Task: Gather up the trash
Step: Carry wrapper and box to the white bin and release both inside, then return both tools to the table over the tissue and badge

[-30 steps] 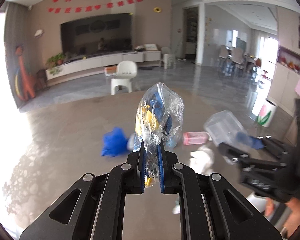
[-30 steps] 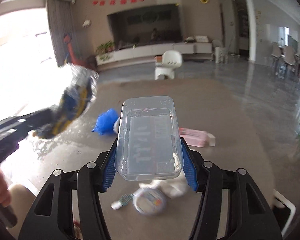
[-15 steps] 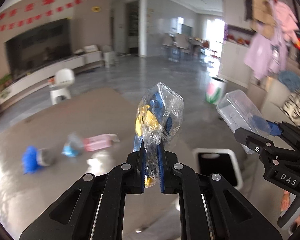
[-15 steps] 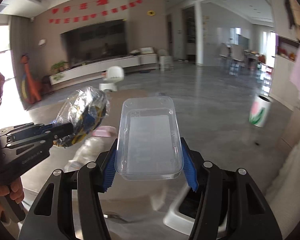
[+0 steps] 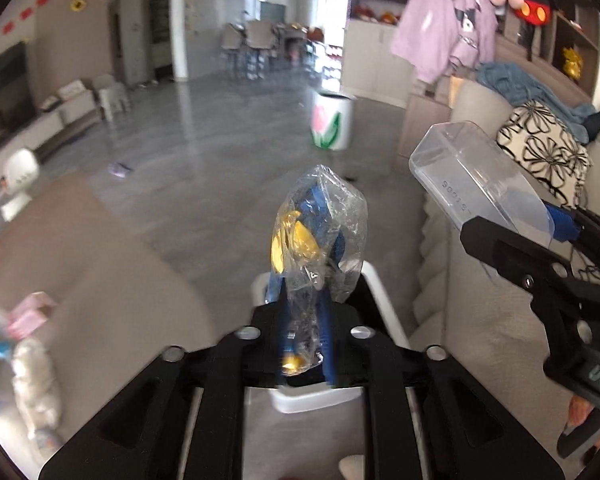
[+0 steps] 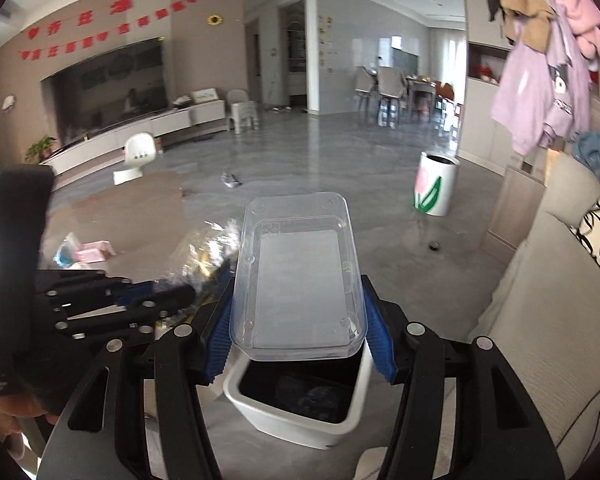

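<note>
My left gripper (image 5: 302, 320) is shut on a crumpled clear plastic bag (image 5: 320, 236) with blue and yellow scraps inside, held above a white trash bin (image 5: 320, 398). My right gripper (image 6: 300, 320) is shut on a clear plastic box (image 6: 300, 276), held over the same white bin (image 6: 296, 408), whose dark opening shows below. In the left wrist view the right gripper (image 5: 560, 232) and the box (image 5: 476, 176) are at the right. In the right wrist view the left gripper (image 6: 188, 292) with its blurred bag (image 6: 208, 248) is at the left.
A brown table (image 5: 80, 264) at the left carries a pink pack (image 5: 28, 316), white tissue (image 5: 32, 380) and other litter. A beige sofa (image 6: 548, 312) with a patterned cushion (image 5: 540, 148) stands at the right. A white tulip-painted bin (image 6: 436, 188) stands farther off on the grey floor.
Both grippers have swung right, away from the table and toward the sofa. The white bin now lies directly below them. Both still hold their items.
</note>
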The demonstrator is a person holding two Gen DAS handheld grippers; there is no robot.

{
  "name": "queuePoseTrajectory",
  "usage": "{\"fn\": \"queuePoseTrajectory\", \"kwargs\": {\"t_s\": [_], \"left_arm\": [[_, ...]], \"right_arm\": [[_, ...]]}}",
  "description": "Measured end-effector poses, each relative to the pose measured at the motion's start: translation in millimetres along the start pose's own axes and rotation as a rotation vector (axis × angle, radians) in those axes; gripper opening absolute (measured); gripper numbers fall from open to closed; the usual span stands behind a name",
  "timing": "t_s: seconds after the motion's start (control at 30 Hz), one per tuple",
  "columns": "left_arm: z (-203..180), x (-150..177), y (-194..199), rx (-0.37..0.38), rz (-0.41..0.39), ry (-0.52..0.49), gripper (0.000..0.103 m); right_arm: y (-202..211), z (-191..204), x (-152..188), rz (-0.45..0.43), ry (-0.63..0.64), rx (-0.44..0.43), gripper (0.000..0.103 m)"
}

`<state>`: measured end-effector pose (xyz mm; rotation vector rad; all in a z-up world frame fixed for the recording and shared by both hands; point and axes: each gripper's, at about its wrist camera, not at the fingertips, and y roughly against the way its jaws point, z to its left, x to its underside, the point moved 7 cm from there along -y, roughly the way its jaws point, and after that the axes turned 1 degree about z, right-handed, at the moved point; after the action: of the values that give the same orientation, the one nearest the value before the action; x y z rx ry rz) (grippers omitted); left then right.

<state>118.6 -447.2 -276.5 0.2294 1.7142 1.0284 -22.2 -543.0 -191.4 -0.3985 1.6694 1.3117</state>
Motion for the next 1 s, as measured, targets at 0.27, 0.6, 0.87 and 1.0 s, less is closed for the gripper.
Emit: {"fn": "queuePoseTrajectory", "kwargs": {"t_s": [0.27,0.6,0.87,1.0], "left_arm": [[7,-2,-23,-0.142,-0.001,-0.041,0.098],[65,10,-9,-0.288,0.002,0.008,0.098],[129,34,34,-0.406,-0.037,0.132,0.098],[153,48,56,-0.456,-0.059,0.167,0.098]], "right_arm": [[-27,-15,13,0.048,-0.031,0.006,0.058],[-72,-5,23,0.1,-0.022,-0.036,0.058],[-130,10,50,0.275,0.073,0.012,0.098],[-117,24,43,0.235,0.087,-0.02,0.098]]}}
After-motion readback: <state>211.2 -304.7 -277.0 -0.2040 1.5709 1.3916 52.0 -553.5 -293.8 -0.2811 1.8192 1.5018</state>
